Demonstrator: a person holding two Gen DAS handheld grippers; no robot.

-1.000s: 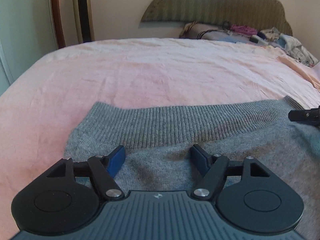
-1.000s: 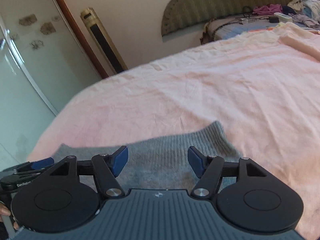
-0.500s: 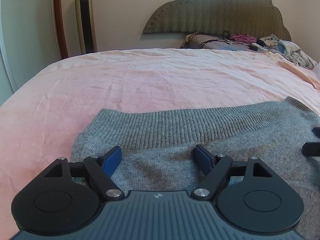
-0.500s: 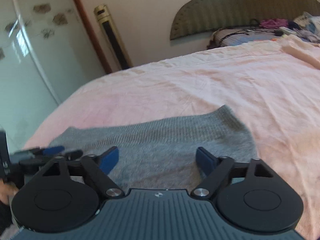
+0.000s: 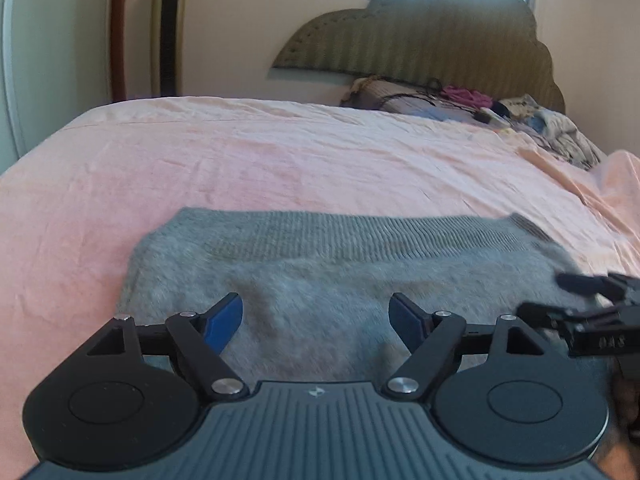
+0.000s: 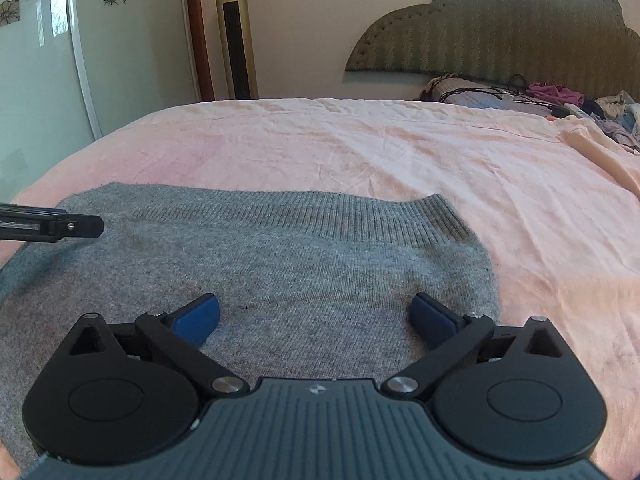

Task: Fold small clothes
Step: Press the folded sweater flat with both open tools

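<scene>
Both grippers, left gripper [image 5: 316,316] and right gripper [image 6: 314,314], hover fingers spread wide and empty over the grey sweater [image 6: 280,272] on the pink bed [image 6: 360,152], the right one's having just opened.

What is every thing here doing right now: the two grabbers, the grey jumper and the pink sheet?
Left gripper: open, over the jumper, gripping nothing.
Right gripper: jaws have just been opening, now wide open, nothing gripped.
Grey sweater: lying flat on the bed, ribbed hem at the far edge.
Pink bedsheet: spread out, lightly wrinkled.
Clothes by the headboard: heaped, unfolded.
</scene>
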